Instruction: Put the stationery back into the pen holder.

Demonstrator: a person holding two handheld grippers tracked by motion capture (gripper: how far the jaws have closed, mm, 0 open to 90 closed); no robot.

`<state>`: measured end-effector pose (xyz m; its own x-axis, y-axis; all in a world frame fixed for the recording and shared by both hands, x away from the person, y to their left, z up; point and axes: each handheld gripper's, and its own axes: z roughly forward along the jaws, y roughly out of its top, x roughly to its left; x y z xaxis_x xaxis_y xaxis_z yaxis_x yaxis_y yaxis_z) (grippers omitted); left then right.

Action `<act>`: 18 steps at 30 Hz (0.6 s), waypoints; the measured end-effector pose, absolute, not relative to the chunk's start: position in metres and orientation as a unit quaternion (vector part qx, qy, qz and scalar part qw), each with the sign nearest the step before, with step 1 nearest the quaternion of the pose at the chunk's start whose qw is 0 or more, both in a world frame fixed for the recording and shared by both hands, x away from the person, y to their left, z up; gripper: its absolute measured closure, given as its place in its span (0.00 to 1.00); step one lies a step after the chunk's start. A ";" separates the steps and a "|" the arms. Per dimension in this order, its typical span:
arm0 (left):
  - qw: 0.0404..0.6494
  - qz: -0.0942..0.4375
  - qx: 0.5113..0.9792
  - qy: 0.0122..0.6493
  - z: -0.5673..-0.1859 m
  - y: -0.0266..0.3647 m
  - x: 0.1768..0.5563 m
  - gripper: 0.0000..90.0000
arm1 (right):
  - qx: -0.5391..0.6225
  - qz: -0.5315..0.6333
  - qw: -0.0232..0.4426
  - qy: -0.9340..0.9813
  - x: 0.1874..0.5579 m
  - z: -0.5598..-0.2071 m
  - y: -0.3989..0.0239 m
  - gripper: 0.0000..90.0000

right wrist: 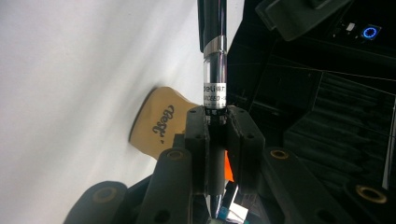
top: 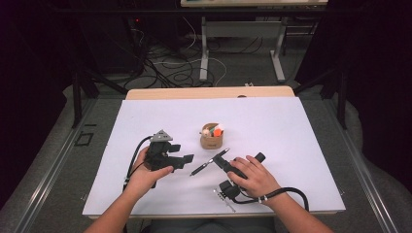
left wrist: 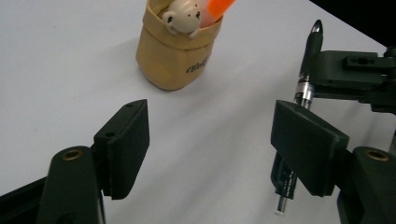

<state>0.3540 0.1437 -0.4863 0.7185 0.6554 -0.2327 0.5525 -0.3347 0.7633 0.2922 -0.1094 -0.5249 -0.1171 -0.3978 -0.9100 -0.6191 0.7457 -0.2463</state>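
Pen (top: 210,162) sits clamped in the right gripper (right wrist: 218,122) beside the tan pouch (top: 211,140); the left gripper (left wrist: 210,149), jaws apart and empty, should square onto its barrel before squeezing.

Pen (right wrist: 214,56): glossy black plastic, chrome metal band. Pouch (left wrist: 175,56): tan matt cloth. Table (top: 272,121): smooth white.

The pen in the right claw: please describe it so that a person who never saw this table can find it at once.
Start at the white table and find the tan pouch near its middle. Just in front of it, toward the person, the right claw is shut on the pen. It is slim and black with a silver band, unlike the orange marker in the pouch.
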 end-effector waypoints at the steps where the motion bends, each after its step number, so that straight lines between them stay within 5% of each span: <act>1: 0.438 0.056 0.818 0.369 -0.486 0.143 0.354 0.32 | -0.343 0.096 0.567 0.743 0.292 -0.526 -0.109 0.89; 18: 0.330 0.023 0.892 0.308 -0.467 0.114 0.355 0.39 | -0.383 0.096 0.556 0.732 0.288 -0.530 -0.103 0.88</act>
